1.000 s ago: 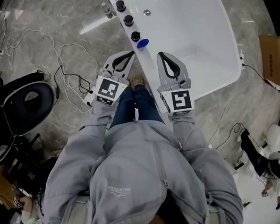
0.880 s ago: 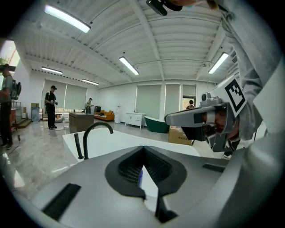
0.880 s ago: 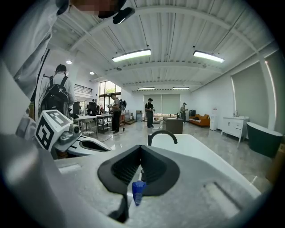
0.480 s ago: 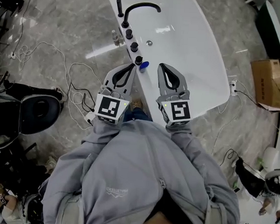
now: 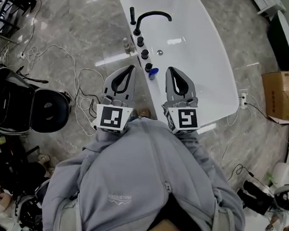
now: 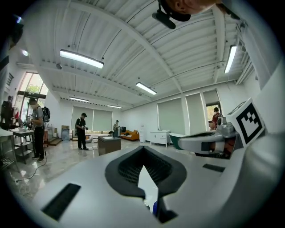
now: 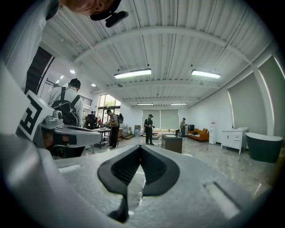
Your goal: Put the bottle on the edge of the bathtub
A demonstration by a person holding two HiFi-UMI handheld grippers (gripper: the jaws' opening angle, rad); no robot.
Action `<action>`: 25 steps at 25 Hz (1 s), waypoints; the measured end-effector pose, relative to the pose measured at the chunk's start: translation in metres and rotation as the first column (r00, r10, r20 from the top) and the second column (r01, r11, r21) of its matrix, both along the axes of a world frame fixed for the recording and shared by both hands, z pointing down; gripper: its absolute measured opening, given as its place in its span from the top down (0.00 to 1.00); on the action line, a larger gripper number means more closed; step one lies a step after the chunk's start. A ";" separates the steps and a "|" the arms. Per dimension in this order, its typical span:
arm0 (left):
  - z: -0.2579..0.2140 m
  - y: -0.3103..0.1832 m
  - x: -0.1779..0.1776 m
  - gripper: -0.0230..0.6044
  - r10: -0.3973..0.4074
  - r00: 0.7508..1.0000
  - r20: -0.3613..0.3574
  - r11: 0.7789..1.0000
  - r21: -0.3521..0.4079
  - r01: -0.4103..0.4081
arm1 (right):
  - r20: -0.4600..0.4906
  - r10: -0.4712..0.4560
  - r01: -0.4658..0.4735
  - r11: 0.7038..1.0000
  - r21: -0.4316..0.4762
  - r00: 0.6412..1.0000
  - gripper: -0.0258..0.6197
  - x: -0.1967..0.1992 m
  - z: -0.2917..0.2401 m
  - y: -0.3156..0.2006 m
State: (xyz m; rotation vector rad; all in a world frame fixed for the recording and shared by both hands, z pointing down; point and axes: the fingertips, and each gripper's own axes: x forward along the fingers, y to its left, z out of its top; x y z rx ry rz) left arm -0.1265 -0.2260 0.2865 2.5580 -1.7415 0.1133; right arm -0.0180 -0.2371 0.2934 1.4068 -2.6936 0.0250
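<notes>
The white bathtub (image 5: 211,68) runs across the top of the head view, with a black faucet (image 5: 151,15) and several black knobs (image 5: 145,54) along its near edge. A small clear bottle (image 5: 125,43) stands on the floor just left of that edge. A blue object (image 5: 153,73) rests on the edge by the last knob. My left gripper (image 5: 131,68) is shut and empty over the floor, left of the rim. My right gripper (image 5: 169,70) is shut and empty above the tub. The left gripper view shows shut jaws (image 6: 142,165) with a blue speck (image 6: 155,207) below them. The right gripper view shows shut jaws (image 7: 140,148).
White cables (image 5: 64,64) trail over the marble floor at the left, near a black round seat (image 5: 49,110). A cardboard box (image 5: 281,94) lies at the right beyond the tub. Both gripper views look across a big hall with several people (image 6: 82,130) and furniture.
The head view has slid along the tub, so the faucet and knobs now show fully. Both grippers stay shut side by side, now flanking the blue object.
</notes>
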 end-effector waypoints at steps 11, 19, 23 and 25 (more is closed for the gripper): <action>0.001 0.003 0.009 0.95 0.058 0.998 -0.002 0.998 -0.012 -0.058 | 0.002 -0.004 0.004 1.000 0.000 1.000 0.96 -0.012 0.000 0.008; 0.007 0.005 0.020 0.95 0.079 0.997 -0.001 0.997 -0.023 -0.079 | -0.005 -0.002 0.002 1.000 0.000 1.000 0.96 -0.004 0.002 0.012; 0.007 0.000 0.013 0.95 0.093 0.996 -0.007 0.995 -0.031 -0.093 | -0.020 0.012 -0.012 1.000 -0.011 1.000 0.96 -0.013 0.000 0.006; 0.007 -0.002 0.010 0.95 0.093 0.996 -0.010 0.995 -0.034 -0.094 | -0.026 0.023 -0.023 1.000 -0.019 0.999 0.96 -0.014 -0.001 0.002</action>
